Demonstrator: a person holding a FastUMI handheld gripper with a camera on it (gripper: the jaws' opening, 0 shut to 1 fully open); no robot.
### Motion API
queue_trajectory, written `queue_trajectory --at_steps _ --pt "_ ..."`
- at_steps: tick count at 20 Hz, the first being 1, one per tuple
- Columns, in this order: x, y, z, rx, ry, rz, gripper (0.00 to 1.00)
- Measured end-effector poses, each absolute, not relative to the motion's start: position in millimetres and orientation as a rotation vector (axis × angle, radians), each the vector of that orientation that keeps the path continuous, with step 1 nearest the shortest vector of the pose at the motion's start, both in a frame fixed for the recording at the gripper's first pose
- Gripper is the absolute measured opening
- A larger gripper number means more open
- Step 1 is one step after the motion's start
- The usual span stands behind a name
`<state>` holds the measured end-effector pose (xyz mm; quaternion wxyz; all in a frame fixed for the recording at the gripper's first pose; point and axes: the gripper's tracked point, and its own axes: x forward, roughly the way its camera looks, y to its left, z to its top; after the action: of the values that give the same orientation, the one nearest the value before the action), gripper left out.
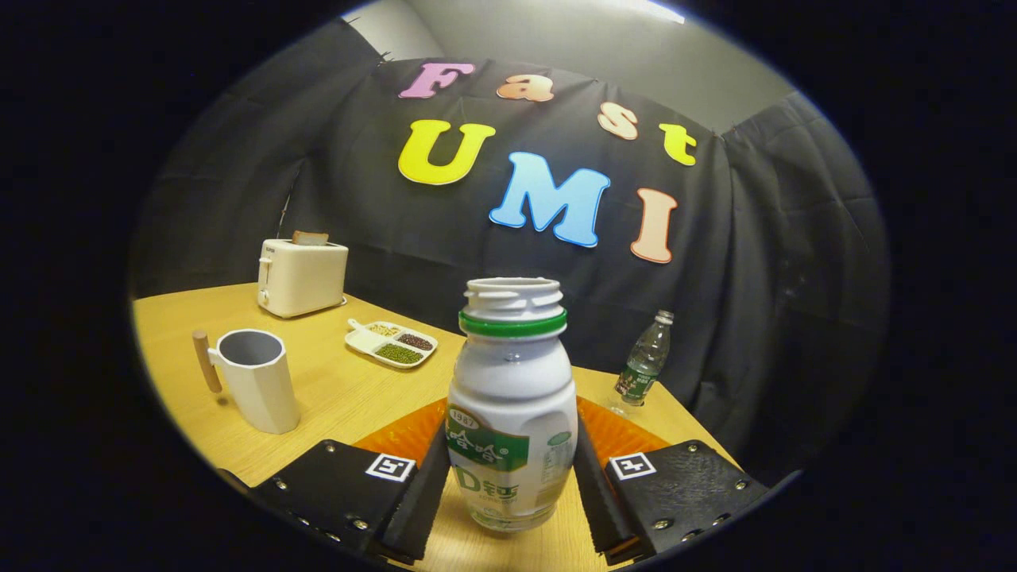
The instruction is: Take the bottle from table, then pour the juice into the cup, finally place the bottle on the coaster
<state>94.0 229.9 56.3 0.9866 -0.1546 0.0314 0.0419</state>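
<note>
The white plastic bottle with a green neck ring and no cap [512, 405] stands upright between the 2 fingers [512, 477], which pinch its lower body just in front of the orange ribbed coaster [628, 433]. The bottle's base seems to rest on the wooden desk [334, 389]. A firm, level grip matters before lifting toward the white faceted cup with a wooden handle [254, 380], beyond the fingers, since the open mouth could spill.

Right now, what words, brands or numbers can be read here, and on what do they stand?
White bottle, clamped between the fingers of the gripper: label print is warped, not reliably readable.
Toaster: a small mark, too small to read.
Water bottle: label too small to read.
Square markers on the gripper: patterns, no words.
</note>
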Motion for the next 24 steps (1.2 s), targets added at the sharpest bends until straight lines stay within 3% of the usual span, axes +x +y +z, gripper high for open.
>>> queue_trajectory --at_steps 24 --pt "115 302 70 -0.776 -0.021 0.168 0.71"
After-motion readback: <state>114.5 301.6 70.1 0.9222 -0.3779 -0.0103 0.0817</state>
